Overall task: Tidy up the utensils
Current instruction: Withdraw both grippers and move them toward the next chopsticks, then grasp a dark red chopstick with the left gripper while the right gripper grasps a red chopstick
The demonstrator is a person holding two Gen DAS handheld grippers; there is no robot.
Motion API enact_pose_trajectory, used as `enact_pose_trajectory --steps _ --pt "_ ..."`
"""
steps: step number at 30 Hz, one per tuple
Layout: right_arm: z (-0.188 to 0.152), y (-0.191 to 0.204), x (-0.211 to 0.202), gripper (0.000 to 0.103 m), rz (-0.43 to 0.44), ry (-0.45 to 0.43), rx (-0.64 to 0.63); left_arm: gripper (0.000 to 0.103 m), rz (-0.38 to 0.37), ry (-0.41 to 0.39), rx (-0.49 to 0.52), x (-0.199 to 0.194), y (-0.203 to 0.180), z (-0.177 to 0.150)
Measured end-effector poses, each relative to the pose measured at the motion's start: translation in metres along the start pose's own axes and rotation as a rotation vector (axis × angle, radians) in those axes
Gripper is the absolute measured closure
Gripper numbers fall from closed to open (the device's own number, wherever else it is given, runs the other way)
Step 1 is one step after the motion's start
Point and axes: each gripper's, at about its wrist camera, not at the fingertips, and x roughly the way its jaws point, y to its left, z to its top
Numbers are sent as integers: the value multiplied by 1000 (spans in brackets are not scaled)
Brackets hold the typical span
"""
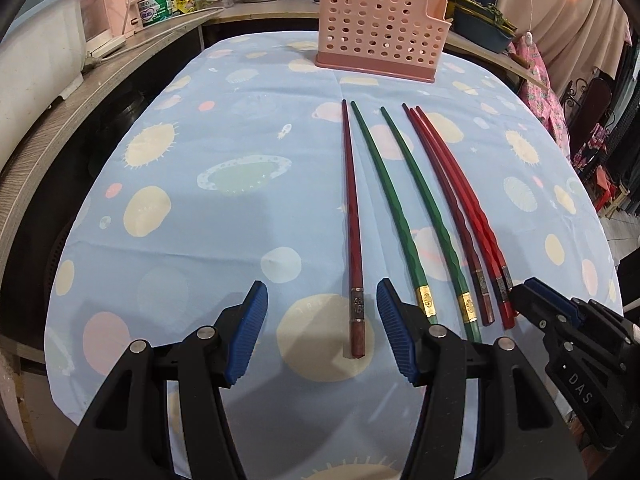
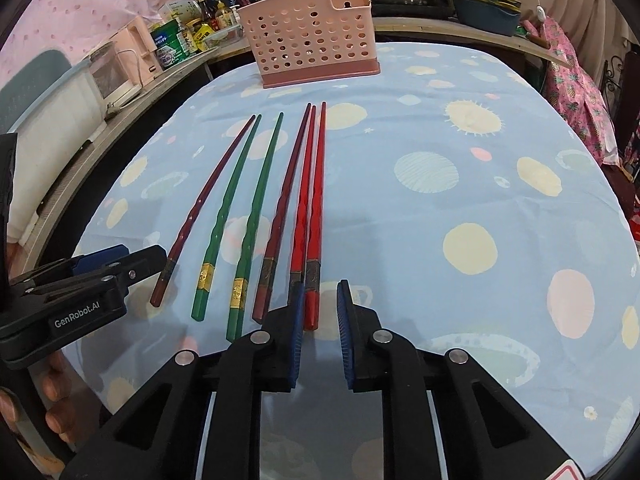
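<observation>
Chopsticks (image 1: 404, 216), six in a row on the tabletop (image 1: 240, 240) before a pink holder (image 1: 380, 36), lie ahead of both grippers: left gripper (image 1: 322, 328), fingers apart around the darkest stick's end; right gripper (image 2: 320, 320), fingers apart astride the red stick's end; only the right view shows the person's fingers (image 2: 56, 388).

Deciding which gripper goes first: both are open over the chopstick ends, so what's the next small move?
Probably close the right gripper on the bright red chopstick: its butt end already lies between the open fingers, while the left gripper only loosely brackets the dark red chopstick. The pink holder stands empty behind.
</observation>
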Motion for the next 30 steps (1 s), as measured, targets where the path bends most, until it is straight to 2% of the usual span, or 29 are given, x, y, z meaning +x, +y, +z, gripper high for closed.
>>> enact_pose_trajectory --steps 13,16,25,27,30 --pt "1 2 6 94 -18 1 -18 50 15 23 9 10 -1 -6" --pt "1 1 7 95 -18 0 -16 53 25 19 16 10 -1 -6" --pt "1 0 7 95 -16 0 -15 78 28 16 26 9 -1 -6" --pt "2 -1 7 96 -15 0 -12 90 20 20 29 9 -1 -5" --pt "2 -2 7 96 -12 1 -9 95 2 28 25 8 -1 -5"
